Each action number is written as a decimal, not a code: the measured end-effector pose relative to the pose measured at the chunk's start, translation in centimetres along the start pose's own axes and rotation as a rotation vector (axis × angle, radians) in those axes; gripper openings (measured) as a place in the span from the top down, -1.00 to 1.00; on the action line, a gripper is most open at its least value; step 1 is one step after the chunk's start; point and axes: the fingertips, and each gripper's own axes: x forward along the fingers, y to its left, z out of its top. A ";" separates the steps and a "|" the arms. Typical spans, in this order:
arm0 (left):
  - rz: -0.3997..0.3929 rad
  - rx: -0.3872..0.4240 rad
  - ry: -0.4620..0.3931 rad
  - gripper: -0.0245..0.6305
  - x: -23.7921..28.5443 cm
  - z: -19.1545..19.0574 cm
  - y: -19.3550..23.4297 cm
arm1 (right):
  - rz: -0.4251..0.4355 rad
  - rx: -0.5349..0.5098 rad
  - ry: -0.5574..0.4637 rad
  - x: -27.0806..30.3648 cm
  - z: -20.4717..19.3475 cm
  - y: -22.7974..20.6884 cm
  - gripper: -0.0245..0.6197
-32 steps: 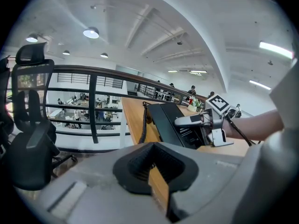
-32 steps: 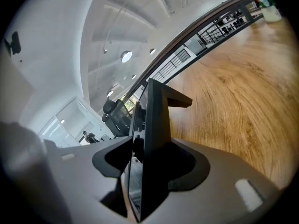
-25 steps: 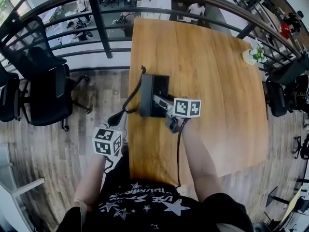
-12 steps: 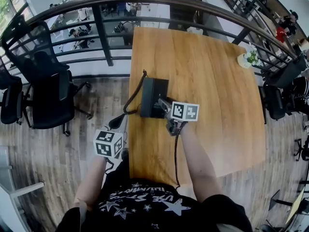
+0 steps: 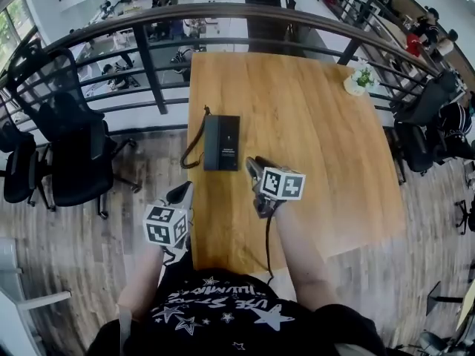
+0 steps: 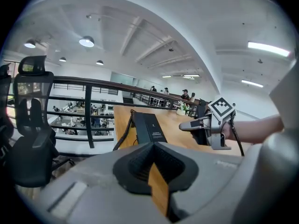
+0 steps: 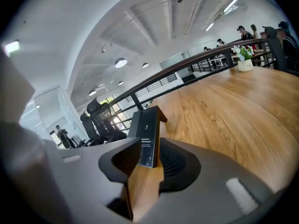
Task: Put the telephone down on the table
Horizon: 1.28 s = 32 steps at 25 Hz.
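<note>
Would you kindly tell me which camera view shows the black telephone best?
The head view: the telephone is seen whole from above, lying flat on the table near its left edge. The left gripper view shows it foreshortened, at a low angle; the right gripper view shows it end-on and narrow.

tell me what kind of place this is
Probably an upper level of an open-plan office: a railing overlooks people at desks below, black office chairs stand beside the wooden table, and a telephone lies on it.

Open tabletop (image 5: 319, 139) right of telephone (image 5: 221, 142); railing (image 5: 148, 73) beyond far edge
</note>
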 end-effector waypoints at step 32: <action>-0.086 0.074 0.084 0.92 -9.9 -12.1 -18.4 | 0.151 -0.119 -0.043 -19.1 -14.1 5.0 0.93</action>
